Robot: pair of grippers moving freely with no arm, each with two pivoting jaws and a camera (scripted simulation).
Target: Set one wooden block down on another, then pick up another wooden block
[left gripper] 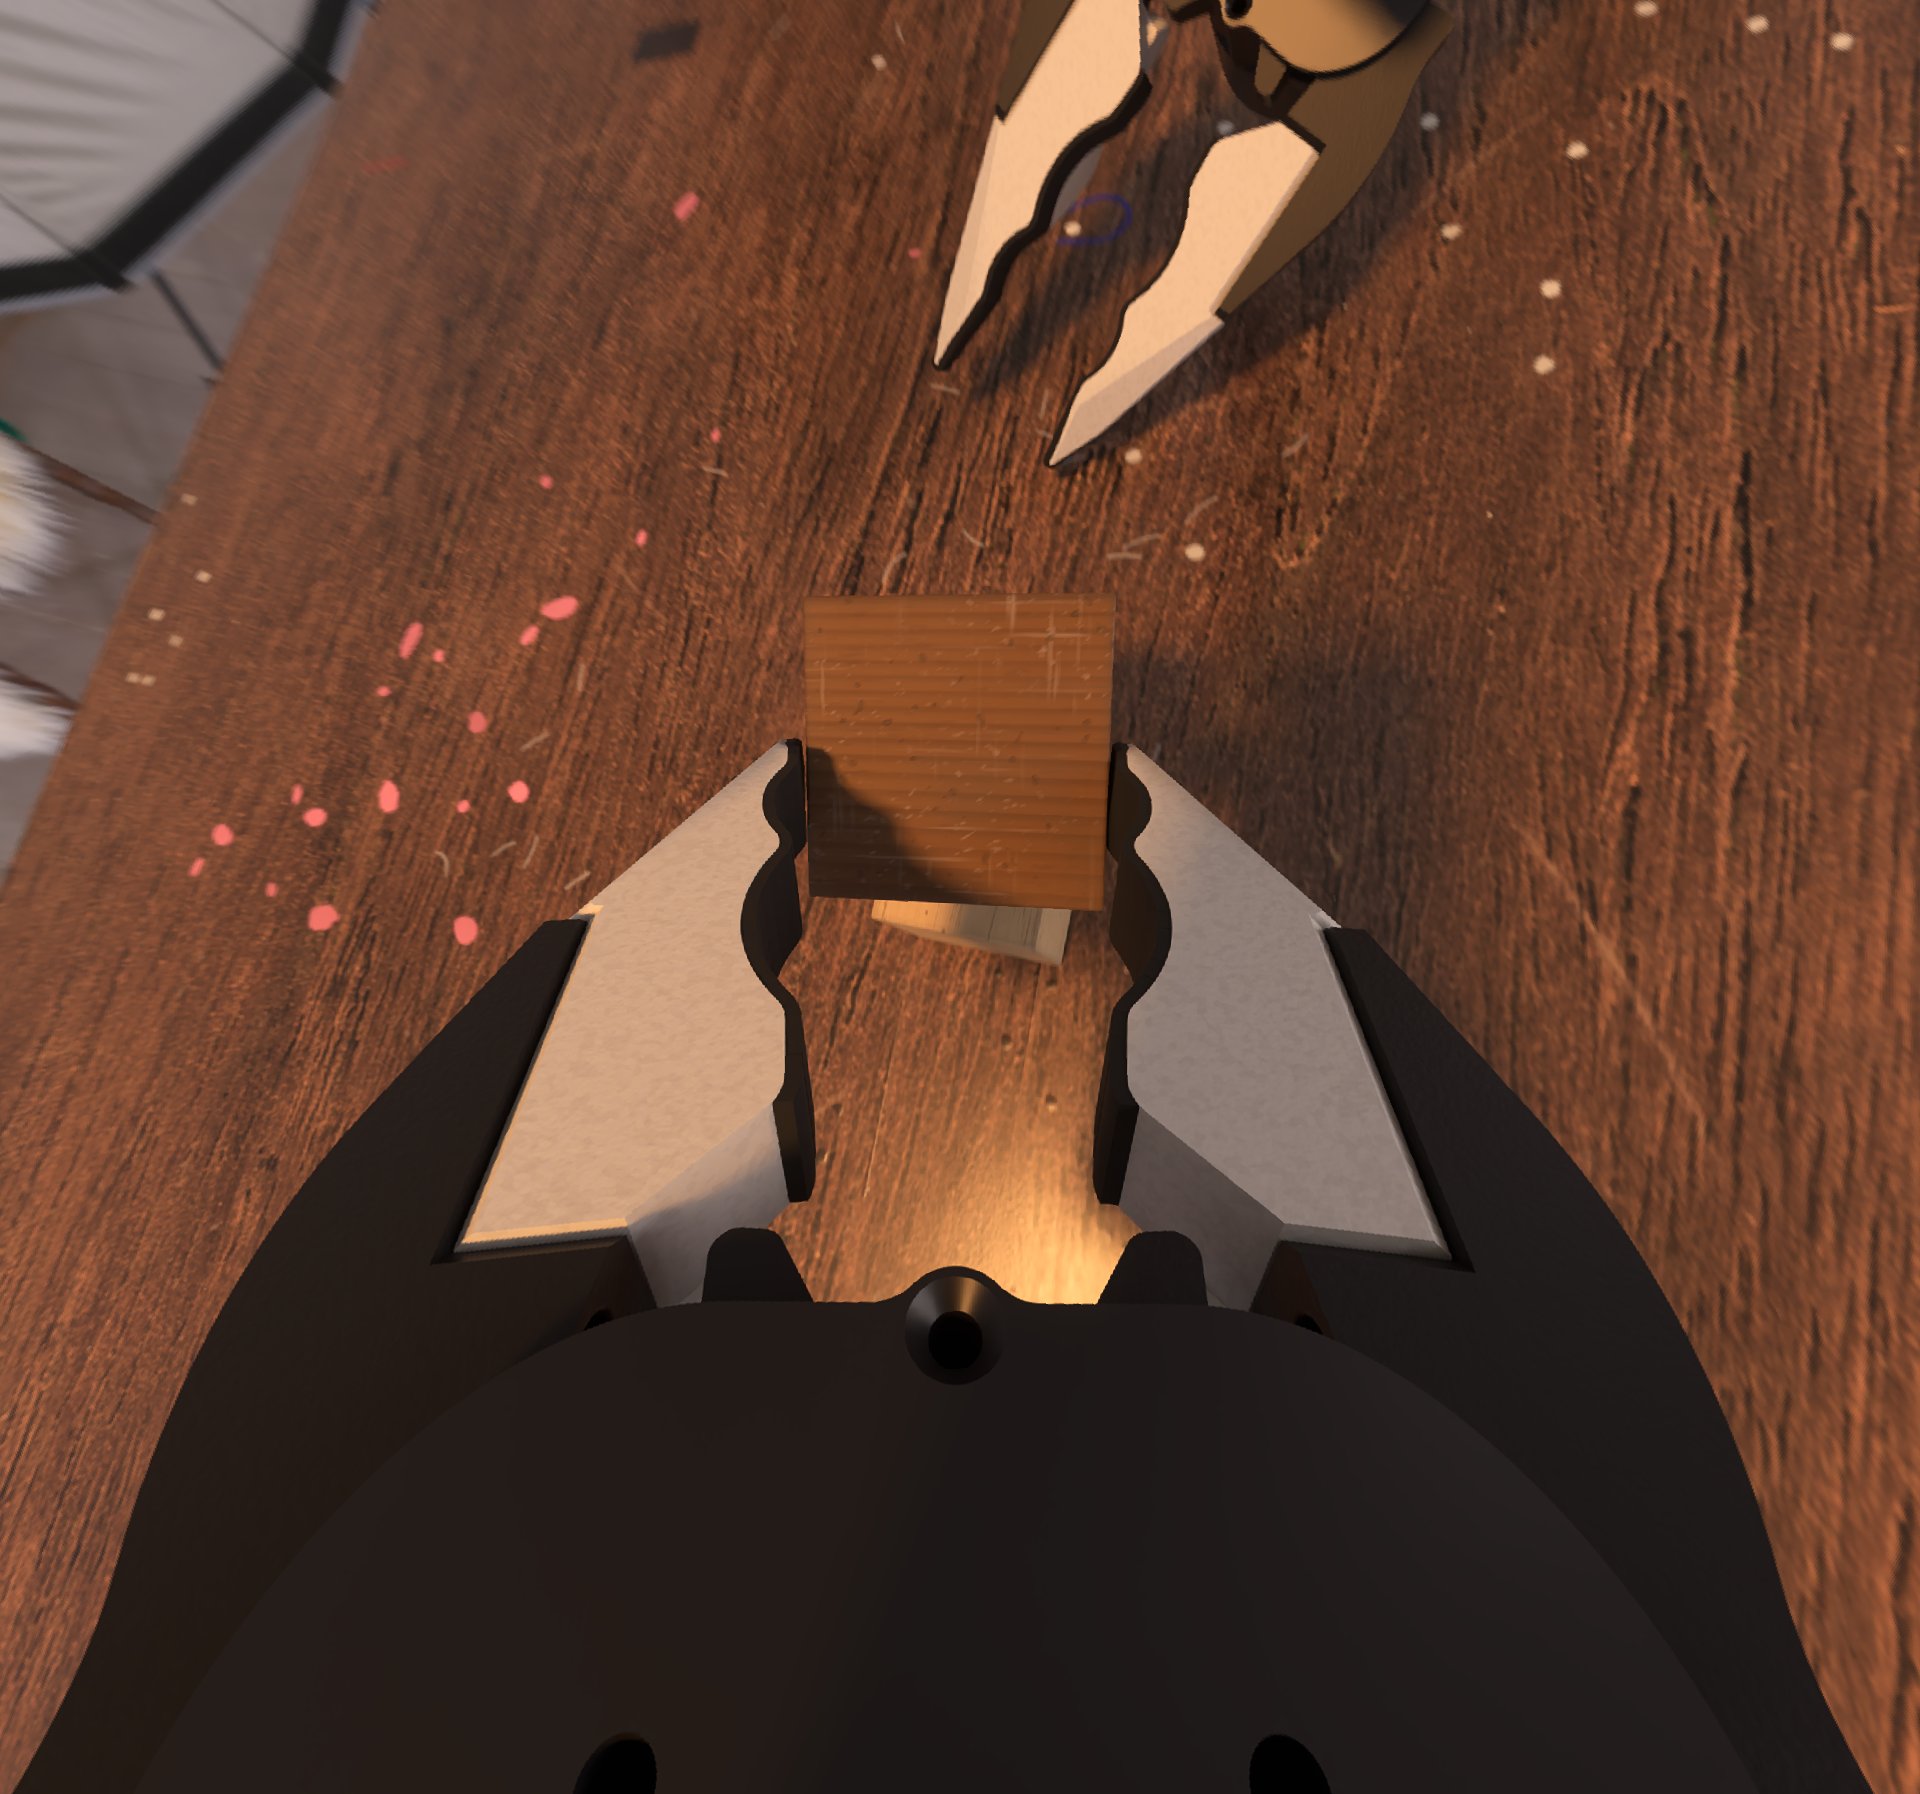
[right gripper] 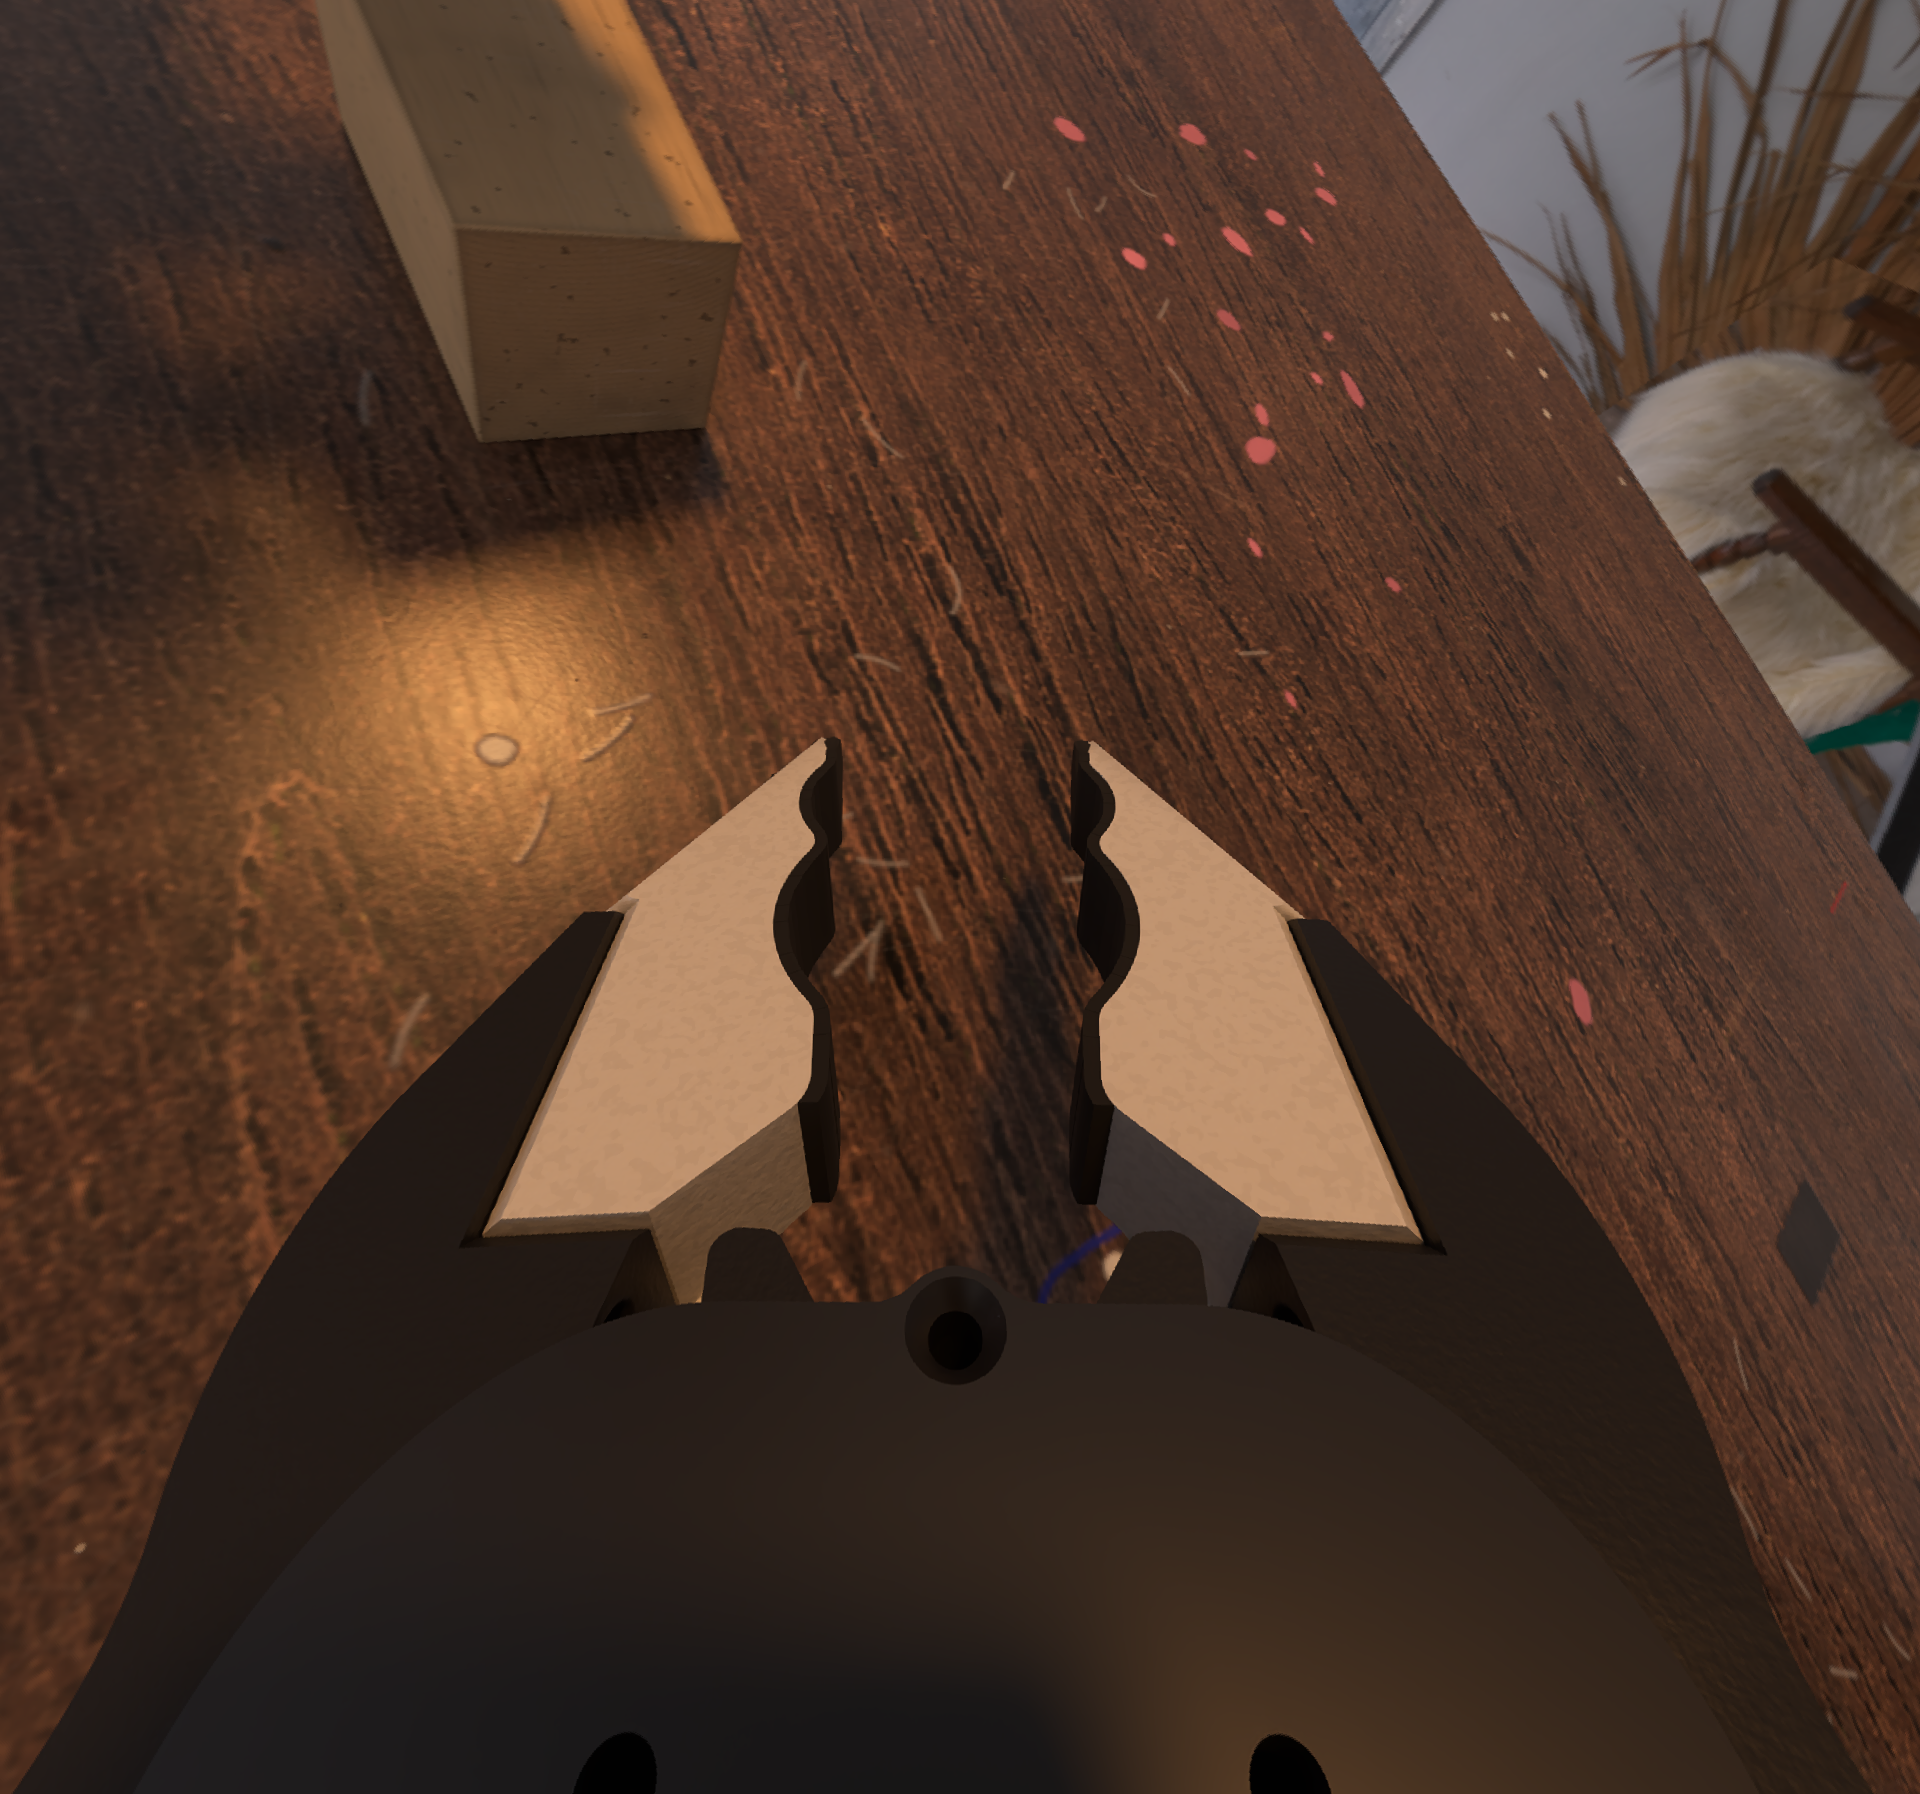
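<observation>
My left gripper is shut on an orange-brown wooden block, which it grips by its two sides at the fingertips. A pale wooden block peeks out just under it on the dark wooden table; I cannot tell whether the two touch. My right gripper is open and empty, low over the table. It also shows in the left wrist view, beyond the brown block and pointing back toward it. A long pale wooden block lies ahead and left of the right gripper.
The table edge runs down the left in the left wrist view and down the right in the right wrist view. A chair with a white fur throw and dried grasses stand beyond it. Pink paint specks dot the table.
</observation>
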